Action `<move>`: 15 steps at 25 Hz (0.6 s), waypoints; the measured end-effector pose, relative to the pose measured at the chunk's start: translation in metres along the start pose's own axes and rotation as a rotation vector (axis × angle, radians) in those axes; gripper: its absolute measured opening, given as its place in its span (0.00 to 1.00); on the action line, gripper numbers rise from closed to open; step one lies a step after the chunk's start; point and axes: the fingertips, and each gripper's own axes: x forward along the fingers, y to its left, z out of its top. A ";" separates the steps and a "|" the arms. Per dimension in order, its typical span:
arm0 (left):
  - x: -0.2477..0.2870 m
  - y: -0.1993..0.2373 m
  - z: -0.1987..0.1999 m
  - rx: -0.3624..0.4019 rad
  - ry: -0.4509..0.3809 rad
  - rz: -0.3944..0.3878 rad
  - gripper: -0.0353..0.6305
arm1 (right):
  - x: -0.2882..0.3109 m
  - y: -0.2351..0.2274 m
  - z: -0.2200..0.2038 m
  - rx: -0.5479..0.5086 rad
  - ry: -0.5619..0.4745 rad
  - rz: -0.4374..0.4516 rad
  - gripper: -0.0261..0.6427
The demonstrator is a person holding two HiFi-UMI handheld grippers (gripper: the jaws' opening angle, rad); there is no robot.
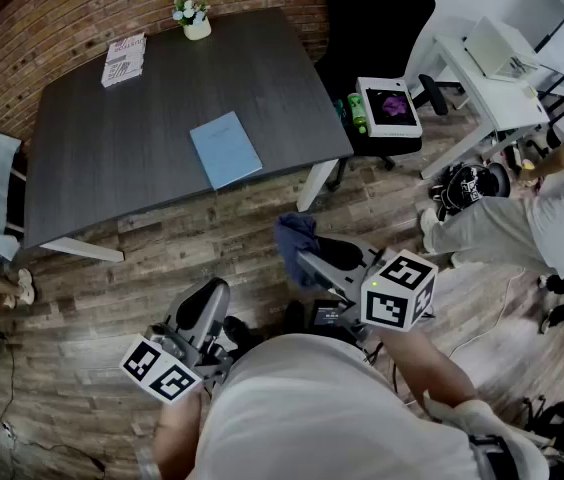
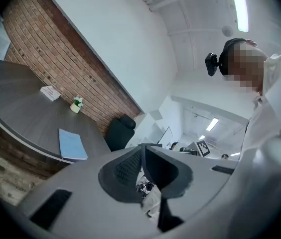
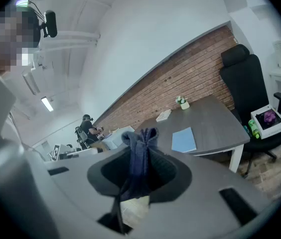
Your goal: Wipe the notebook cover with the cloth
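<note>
Holding phase, wiping not yet begun | right gripper [image 3: 139, 173] jaws were pinched on dark blue cloth [image 3: 140, 151] | left gripper [image 2: 143, 167] jaws were together, empty | notebook [image 1: 225, 149] lay near table [image 1: 112, 158] front edge, well apart | next likely: reach over, press cloth onto cover

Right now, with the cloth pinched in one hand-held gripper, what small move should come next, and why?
Probably carry the right hand-held gripper forward toward the table: it grips the blue cloth, while the blue notebook lies on the tabletop well ahead of it, untouched.
</note>
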 end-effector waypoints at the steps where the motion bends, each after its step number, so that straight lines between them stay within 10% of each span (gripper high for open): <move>1: 0.001 0.000 0.001 0.000 0.000 0.000 0.10 | 0.000 0.000 0.001 -0.002 0.002 0.001 0.19; 15: 0.013 -0.003 -0.007 -0.005 0.004 0.021 0.10 | -0.004 -0.012 0.003 0.001 0.016 0.017 0.19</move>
